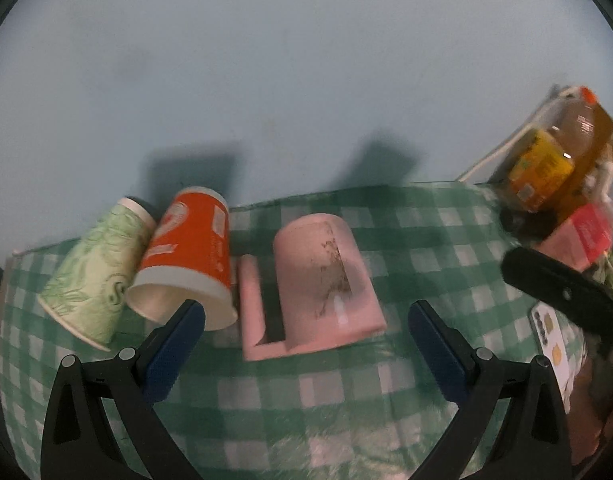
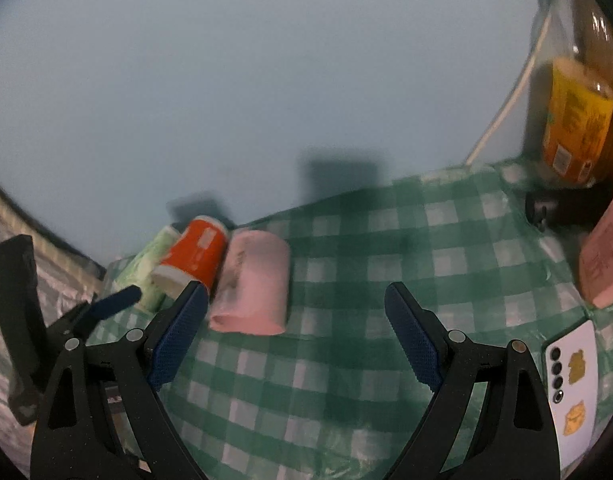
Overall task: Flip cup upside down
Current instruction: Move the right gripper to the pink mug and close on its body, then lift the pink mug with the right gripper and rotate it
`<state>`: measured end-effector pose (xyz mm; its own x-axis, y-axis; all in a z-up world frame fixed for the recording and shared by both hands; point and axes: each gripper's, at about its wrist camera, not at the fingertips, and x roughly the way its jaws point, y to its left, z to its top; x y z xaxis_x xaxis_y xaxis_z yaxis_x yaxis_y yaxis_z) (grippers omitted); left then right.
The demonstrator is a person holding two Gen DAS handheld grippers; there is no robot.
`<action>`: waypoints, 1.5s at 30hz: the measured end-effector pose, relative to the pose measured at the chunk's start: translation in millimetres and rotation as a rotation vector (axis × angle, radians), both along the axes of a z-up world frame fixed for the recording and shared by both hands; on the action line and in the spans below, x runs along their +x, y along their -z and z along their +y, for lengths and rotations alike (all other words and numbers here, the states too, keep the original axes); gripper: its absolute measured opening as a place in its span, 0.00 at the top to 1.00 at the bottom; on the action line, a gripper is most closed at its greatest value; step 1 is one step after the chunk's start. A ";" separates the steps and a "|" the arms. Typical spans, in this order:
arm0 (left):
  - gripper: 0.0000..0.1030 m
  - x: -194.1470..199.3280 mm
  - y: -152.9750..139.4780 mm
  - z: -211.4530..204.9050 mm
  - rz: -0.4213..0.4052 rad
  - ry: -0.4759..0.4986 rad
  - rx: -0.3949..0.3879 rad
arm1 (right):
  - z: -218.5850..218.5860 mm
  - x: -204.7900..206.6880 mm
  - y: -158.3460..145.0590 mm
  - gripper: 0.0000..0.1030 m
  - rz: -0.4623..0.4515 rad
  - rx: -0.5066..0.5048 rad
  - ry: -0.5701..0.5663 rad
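The pink mug (image 1: 324, 280) stood upside down on the checked surface (image 1: 306, 400), just ahead of my left tongs (image 1: 306, 332), which gaped released around nothing; an orange paper cup (image 1: 190, 256) leaned beside its handle, a green one (image 1: 94, 272) beyond; my right tongs (image 2: 296, 320) hung released too, the mug ahead-left.

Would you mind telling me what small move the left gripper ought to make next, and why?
Probably nothing toward a flip: the green cup, orange cup and pink mug all appear to stand mouth-down on the checked cloth already. The left gripper is open and holds nothing, so I would ease it back slightly, keeping its finger clear of the orange cup's rim.
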<state>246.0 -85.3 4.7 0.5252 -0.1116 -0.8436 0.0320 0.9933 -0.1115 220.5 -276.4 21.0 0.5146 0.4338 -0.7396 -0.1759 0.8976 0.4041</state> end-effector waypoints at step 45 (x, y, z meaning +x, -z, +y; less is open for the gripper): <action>0.29 59.5 39.9 -25.6 0.192 0.082 0.013 | -12.1 35.9 28.2 0.13 0.069 -0.031 0.034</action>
<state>305.5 -111.0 -35.3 0.3446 -0.1356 -0.9289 0.0919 0.9896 -0.1104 256.4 -288.5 -7.1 0.4763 0.3928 -0.7867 -0.1174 0.9151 0.3858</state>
